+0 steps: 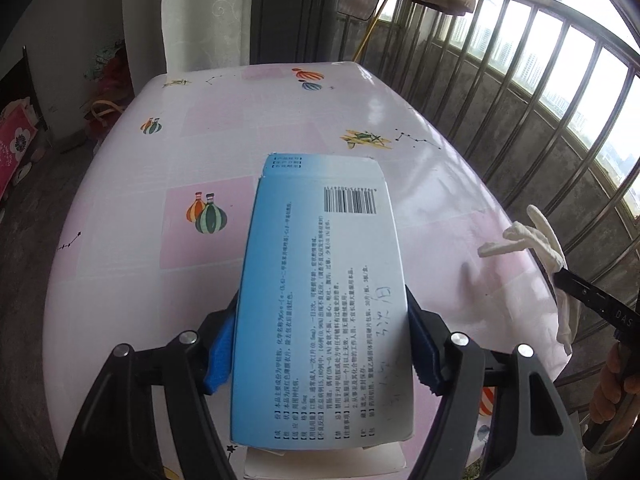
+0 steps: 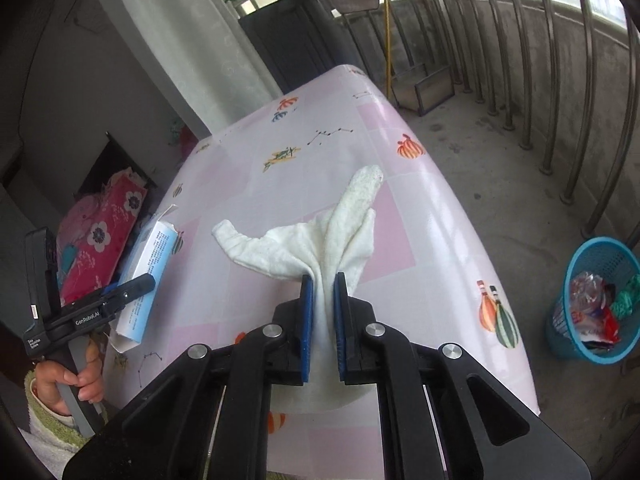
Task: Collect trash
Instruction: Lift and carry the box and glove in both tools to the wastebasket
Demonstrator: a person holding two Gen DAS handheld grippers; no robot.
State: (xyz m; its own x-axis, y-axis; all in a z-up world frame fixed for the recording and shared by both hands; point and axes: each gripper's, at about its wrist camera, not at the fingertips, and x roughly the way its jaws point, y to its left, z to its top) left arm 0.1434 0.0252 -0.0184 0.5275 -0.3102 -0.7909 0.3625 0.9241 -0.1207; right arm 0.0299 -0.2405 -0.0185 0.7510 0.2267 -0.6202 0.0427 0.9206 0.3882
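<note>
My left gripper [image 1: 320, 344] is shut on a blue and white medicine box [image 1: 320, 280], its blue pads pressing both long sides, and the box is lifted above the pink patterned table [image 1: 180, 160]. The same box [image 2: 148, 276] shows at the left in the right wrist view, held by the left gripper [image 2: 132, 284]. My right gripper [image 2: 323, 312] is shut on a crumpled white tissue [image 2: 320, 240], which fans out ahead of its fingers over the table [image 2: 420, 200]. That tissue [image 1: 528, 236] hangs from the right gripper [image 1: 568, 276] at the right edge of the left wrist view.
A blue plastic basket [image 2: 592, 300] with wrappers in it stands on the concrete floor to the right of the table. A metal railing [image 1: 520, 92] runs along the right side. A red flowered bag [image 2: 100, 248] and a dark cabinet [image 2: 296, 36] lie beyond the table's left and far ends.
</note>
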